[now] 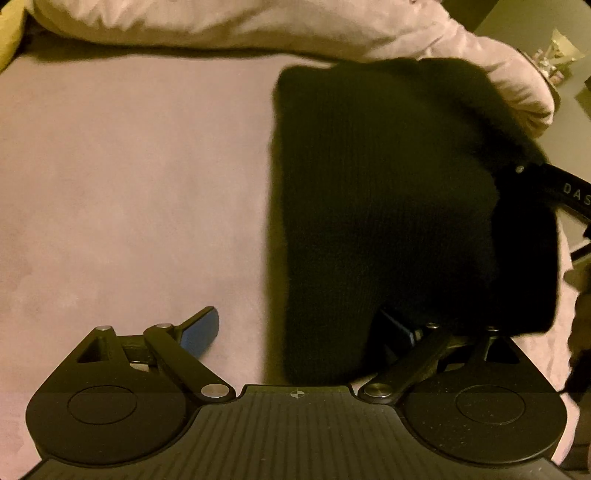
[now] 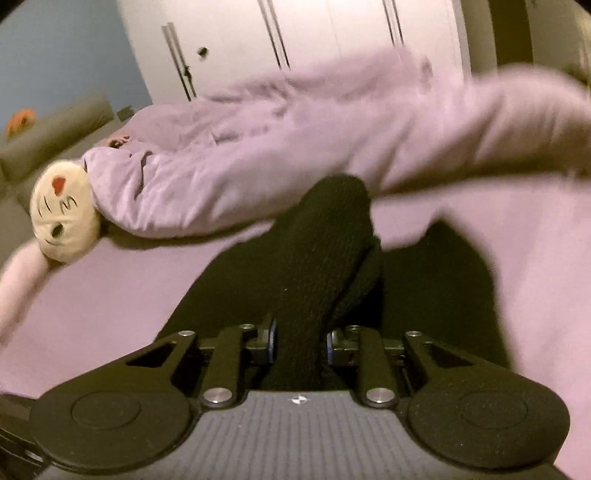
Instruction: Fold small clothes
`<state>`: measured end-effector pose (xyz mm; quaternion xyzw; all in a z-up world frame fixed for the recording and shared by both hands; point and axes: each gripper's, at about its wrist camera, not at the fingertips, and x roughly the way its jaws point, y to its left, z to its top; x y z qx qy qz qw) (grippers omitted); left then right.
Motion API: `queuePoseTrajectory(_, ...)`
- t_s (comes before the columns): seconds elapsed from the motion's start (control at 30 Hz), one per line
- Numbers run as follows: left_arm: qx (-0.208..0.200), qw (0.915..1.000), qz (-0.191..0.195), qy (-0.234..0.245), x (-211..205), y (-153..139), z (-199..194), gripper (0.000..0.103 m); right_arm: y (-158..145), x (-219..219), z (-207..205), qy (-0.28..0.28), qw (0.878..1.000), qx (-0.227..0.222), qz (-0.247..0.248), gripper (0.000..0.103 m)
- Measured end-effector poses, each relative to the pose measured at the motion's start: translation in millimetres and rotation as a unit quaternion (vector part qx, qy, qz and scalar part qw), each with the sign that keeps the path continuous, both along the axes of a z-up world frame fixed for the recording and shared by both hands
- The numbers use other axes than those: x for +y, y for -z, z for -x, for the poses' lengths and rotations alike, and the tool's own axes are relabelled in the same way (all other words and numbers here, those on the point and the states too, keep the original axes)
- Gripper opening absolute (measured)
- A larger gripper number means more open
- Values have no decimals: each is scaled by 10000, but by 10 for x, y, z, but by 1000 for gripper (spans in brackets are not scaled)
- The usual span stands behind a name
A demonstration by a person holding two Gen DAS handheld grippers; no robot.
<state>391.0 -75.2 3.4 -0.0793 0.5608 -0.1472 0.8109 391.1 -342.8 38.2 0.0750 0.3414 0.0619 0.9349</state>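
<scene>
A black knitted garment (image 1: 388, 206) lies on the pink bed sheet (image 1: 129, 192), on the right of the left wrist view. My left gripper (image 1: 299, 332) is open, its left blue pad (image 1: 199, 332) on bare sheet, its right finger partly under the garment's near edge. In the right wrist view my right gripper (image 2: 300, 341) is shut on a bunched fold of the same black garment (image 2: 317, 266), lifted off the sheet. The right gripper's arm (image 1: 565, 192) shows at the garment's right edge.
A rumpled pink duvet (image 2: 295, 147) lies along the far side of the bed. A cream cat-face plush (image 2: 62, 210) sits at the left. White wardrobe doors (image 2: 295, 33) stand behind. Bare sheet (image 2: 92, 295) lies left of the garment.
</scene>
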Motion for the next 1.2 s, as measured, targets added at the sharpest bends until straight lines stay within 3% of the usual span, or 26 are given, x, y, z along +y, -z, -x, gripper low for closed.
queuePoseTrajectory(0.17, 66, 9997, 188, 158, -84, -33, -25, 99, -110, -144, 25, 326, 9913, -318, 1237, 22)
queuePoseTrajectory(0.3, 91, 9990, 133, 409, -263, 27, -22, 100, 225, -197, 42, 417, 9738, -147, 2229, 22)
queuePoseTrajectory(0.33, 92, 9988, 135, 455, -294, 44, -22, 100, 362, -267, 49, 491, 9732, 9, 2246, 23)
queuePoseTrajectory(0.43, 86, 9985, 90, 540, -368, 106, -41, 101, 663, -408, 12, 646, 9744, 196, 2145, 27)
queuePoseTrajectory(0.53, 173, 9987, 1, 488, -372, 147, -61, 101, 677, -488, -50, 815, 9793, 141, 1847, 32)
queuePoseTrajectory(0.67, 235, 9987, -58, 449, -360, 139, -33, 101, 553, -727, 2, 1108, 9863, 259, 1192, 51)
queuePoseTrajectory(0.77, 211, 9986, -148, 469, -374, 137, -15, 101, 354, -846, 93, 1355, 9879, 256, 705, 51)
queuePoseTrajectory(0.9, 238, 9988, -187, 393, -428, 177, 8, 101, 85, -802, 194, 1530, 9864, -205, 563, 51)
queuePoseTrajectory(1.07, 250, 9989, -177, 355, -408, 148, 16, 100, 62, -533, 189, 1068, 9924, -574, 204, 51)
queuePoseTrajectory(1.2, 222, 9987, -222, 395, -401, 74, 64, 100, 257, -258, 149, 534, 9947, -626, 610, 51)
